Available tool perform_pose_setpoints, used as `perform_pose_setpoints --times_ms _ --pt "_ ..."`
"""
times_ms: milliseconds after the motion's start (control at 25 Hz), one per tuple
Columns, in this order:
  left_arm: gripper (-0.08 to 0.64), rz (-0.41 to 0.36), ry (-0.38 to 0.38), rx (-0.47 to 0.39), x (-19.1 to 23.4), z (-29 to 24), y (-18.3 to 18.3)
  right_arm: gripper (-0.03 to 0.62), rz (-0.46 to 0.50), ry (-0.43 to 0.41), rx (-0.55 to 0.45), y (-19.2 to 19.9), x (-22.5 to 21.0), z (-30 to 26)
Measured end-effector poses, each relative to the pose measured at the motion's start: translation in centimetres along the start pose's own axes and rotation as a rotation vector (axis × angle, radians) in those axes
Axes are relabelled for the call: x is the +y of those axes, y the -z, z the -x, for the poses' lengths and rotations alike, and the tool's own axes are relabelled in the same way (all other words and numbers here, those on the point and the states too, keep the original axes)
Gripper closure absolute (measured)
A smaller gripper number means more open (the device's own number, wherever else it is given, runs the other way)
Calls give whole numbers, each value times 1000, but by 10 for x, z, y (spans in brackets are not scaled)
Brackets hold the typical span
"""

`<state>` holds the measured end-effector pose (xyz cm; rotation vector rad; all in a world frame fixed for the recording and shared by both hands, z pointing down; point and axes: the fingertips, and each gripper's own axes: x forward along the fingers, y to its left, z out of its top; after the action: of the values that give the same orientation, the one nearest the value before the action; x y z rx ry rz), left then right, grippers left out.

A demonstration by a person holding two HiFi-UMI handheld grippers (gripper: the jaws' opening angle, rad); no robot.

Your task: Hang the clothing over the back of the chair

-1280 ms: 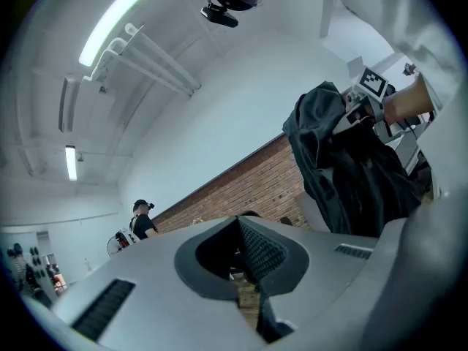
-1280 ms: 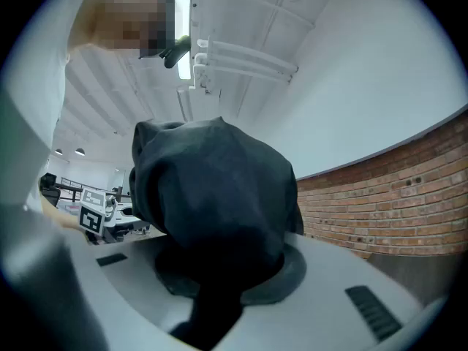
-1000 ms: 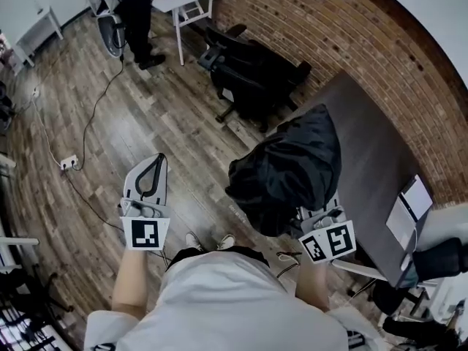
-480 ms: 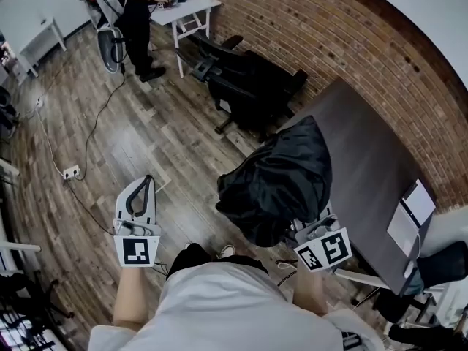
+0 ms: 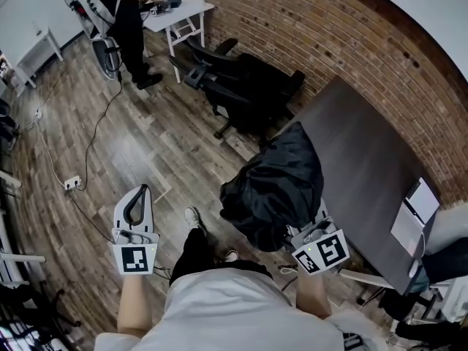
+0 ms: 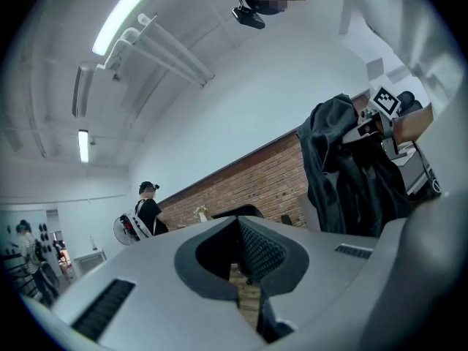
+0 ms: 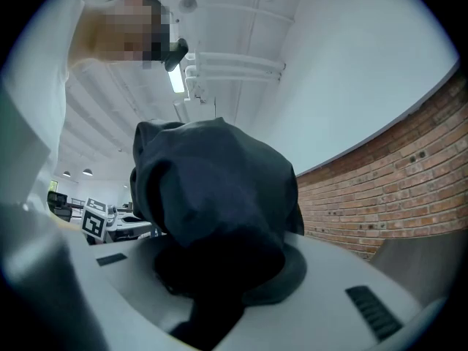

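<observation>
A bundled black garment (image 5: 278, 185) hangs in front of me, with my right gripper (image 5: 307, 229) shut on its lower folds. In the right gripper view the dark cloth (image 7: 212, 196) fills the space between the jaws and hides the fingertips of the right gripper (image 7: 219, 284). My left gripper (image 5: 137, 199) is held out level at the left, shut, with nothing in it. In the left gripper view the left gripper's (image 6: 238, 227) tips meet, and the garment (image 6: 351, 167) hangs at the right. The black office chair (image 5: 245, 86) stands ahead by the brick wall, apart from both grippers.
A dark table (image 5: 365, 159) runs along my right, carrying a white notebook (image 5: 413, 214). A person (image 5: 121, 9) stands at a small white table (image 5: 179, 13) at the far left. A cable and a power strip (image 5: 71, 185) lie on the wooden floor.
One of my feet has stepped forward onto the floor between the grippers. Both grippers sit lower in the head view, and the garment stays in the right one.
</observation>
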<state>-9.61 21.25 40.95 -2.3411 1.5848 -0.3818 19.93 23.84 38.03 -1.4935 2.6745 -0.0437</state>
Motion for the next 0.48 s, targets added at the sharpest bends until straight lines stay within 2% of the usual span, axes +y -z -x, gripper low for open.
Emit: perform_pose_setpoints --times_ms 240,480 --pt "537 66 50 -6 7 -53 25 494 -11 36 30 10 -18 -33" --pt "537 84 88 -22 50 -123 40 494 -10 57 37 5 -37 -102"
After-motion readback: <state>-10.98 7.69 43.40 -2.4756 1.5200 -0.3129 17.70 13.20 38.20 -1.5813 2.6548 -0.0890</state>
